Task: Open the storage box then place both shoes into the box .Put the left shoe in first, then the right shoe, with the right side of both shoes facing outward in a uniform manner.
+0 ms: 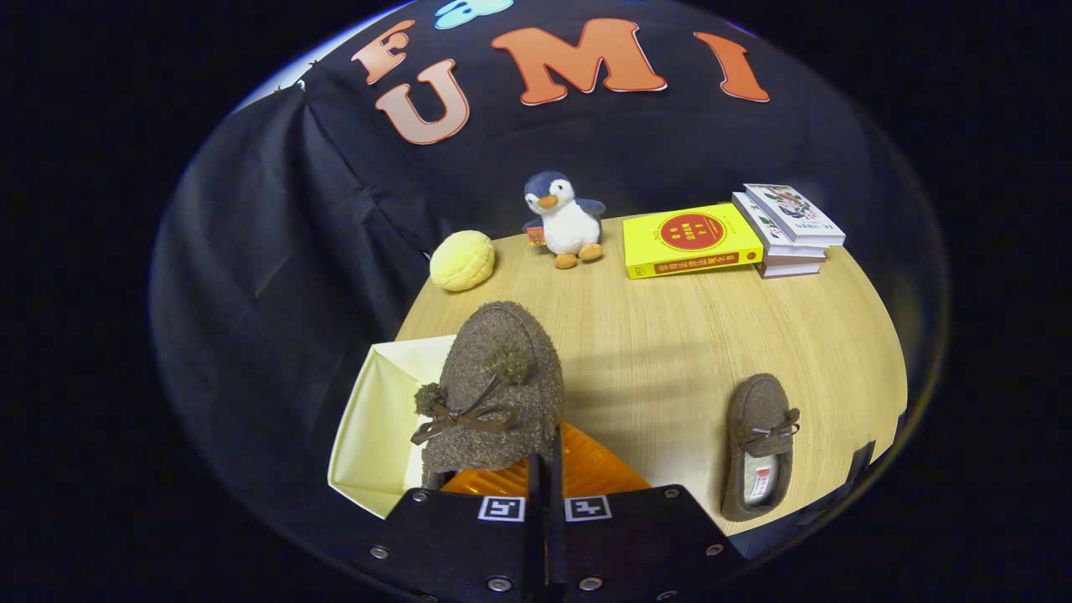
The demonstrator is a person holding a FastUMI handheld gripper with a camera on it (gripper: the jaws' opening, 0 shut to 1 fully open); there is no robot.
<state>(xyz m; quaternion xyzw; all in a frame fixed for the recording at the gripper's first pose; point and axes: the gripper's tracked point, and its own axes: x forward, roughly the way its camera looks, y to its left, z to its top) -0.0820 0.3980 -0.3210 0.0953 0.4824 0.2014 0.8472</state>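
The wooden table [687, 352] spreads out beyond the fingers, with the dark cloth wall behind it. At its near left corner sits the storage box [368, 427], pale cream inside, standing open with its orange lid [586, 469] lying just ahead of the fingers. Above the box opening hangs a brown fuzzy shoe [494, 394], toe pointing away from the camera, with 2 pompoms and a brown bow on top. The gripper [544, 469] is closed down to a thin slit, and its fingers meet at the heel edge of this shoe, pinching it so that the shoe is held up over the box and lid. The second shoe [760, 444], the same brown kind with a bow, lies flat on the table well to the right of the fingers, opening toward the camera and a small tag showing inside. Along the far edge of the table lie a yellow book [691, 241] and, just to its right, a stack of 3 smaller books [787, 230]. Left of the yellow book stands a plush penguin [565, 219], and farther left rests a round yellow bun-shaped toy [462, 260].
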